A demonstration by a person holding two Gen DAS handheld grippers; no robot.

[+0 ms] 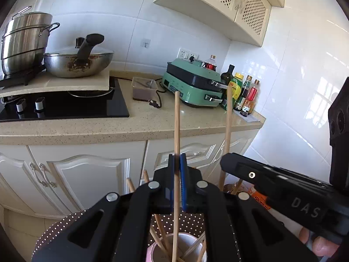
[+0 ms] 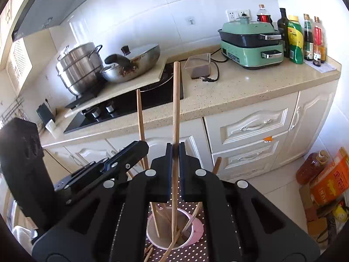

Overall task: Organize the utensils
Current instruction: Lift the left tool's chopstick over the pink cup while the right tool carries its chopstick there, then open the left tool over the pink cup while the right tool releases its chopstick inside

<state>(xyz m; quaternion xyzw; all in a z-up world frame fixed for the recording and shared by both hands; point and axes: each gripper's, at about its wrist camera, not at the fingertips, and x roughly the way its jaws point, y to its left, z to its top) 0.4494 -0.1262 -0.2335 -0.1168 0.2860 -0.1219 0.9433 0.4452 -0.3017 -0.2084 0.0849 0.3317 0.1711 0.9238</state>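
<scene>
Left claw [image 1: 177, 159] is clamped on a chopstick [image 1: 177, 120]. Right claw [image 2: 175, 150] grips another chopstick [image 2: 176, 100] — both chopsticks reach down into the cup [image 2: 152, 229] at the frame's bottom centre.

Each tool [image 1: 177, 163] [image 2: 175, 152] grips a chopstick [image 1: 177, 122] [image 2: 176, 100] standing in the cup [image 2: 152, 229] below.

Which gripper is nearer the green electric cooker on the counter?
Right. The right gripper, shut on a chopstick, is on the side of the green electric cooker; the left gripper is beside it, toward the hob. Both stand off the counter.
</scene>
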